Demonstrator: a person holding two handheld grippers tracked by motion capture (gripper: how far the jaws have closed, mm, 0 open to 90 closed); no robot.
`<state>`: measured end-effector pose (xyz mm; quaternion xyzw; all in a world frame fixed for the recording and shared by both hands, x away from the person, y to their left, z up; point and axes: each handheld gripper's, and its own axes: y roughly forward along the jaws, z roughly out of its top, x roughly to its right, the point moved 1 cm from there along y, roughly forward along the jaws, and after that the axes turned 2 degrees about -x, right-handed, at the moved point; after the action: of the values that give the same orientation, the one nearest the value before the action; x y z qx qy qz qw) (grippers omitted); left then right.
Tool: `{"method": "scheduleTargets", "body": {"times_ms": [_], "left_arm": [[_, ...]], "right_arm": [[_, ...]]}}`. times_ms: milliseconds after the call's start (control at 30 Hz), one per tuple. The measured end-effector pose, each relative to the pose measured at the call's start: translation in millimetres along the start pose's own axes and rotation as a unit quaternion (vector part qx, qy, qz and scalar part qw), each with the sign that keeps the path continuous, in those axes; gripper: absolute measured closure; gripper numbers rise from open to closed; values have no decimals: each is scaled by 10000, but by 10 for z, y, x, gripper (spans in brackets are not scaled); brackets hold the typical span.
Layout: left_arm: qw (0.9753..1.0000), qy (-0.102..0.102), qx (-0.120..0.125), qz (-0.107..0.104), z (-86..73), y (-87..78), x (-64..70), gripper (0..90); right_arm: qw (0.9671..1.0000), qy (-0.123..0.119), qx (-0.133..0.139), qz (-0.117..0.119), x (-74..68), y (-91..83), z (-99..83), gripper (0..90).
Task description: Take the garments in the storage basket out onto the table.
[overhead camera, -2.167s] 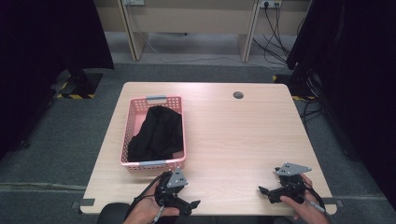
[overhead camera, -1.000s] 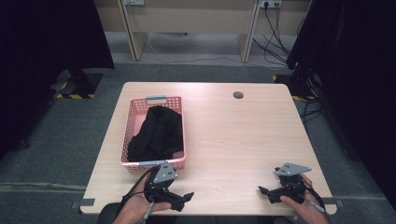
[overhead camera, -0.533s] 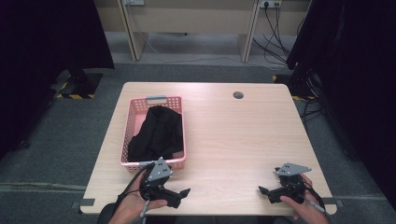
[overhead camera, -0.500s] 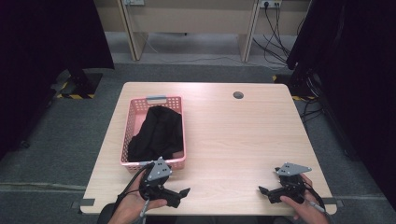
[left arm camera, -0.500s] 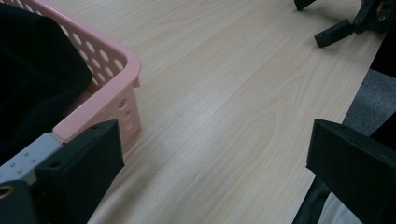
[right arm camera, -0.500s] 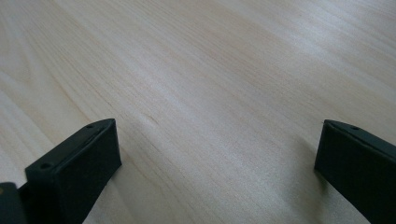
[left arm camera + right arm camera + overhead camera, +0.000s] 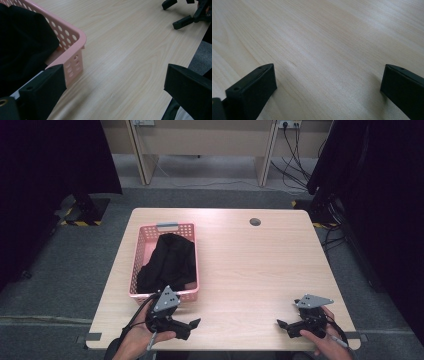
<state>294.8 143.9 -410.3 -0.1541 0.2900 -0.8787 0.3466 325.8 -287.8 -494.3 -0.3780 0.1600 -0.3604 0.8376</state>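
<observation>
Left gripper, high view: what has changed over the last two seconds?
The left gripper slid left along the near table edge to just below the pink perforated plastic basket, open and holding nothing. The right gripper, the basket and the black cloth inside it stayed put.

The high view overlooks the whole table point(image 7: 240, 265); both gripper views skim its wood closely, the left sharing the pink basket point(image 7: 72, 42).

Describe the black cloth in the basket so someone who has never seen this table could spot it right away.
Start at the light wooden table and look to its left half, where a pink perforated plastic basket stands lengthwise. The crumpled black cloth lies inside it, filling most of the basket's floor. It is the only soft, dark thing on the table, and it sits just beyond the left gripper.
</observation>
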Motion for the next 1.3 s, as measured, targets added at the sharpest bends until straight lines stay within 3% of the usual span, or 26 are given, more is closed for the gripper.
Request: {"method": "scheduleTargets", "body": {"times_ms": [867,1300], "left_arm": [[9985,-206,34,509,194,-97,-315,29],[9979,-350,-24,552,259,-30,-461,30]], "right_arm": [[10000,8,-1,-2,0,0,0,4],[10000,7,-1,-2,0,0,0,4]]}}
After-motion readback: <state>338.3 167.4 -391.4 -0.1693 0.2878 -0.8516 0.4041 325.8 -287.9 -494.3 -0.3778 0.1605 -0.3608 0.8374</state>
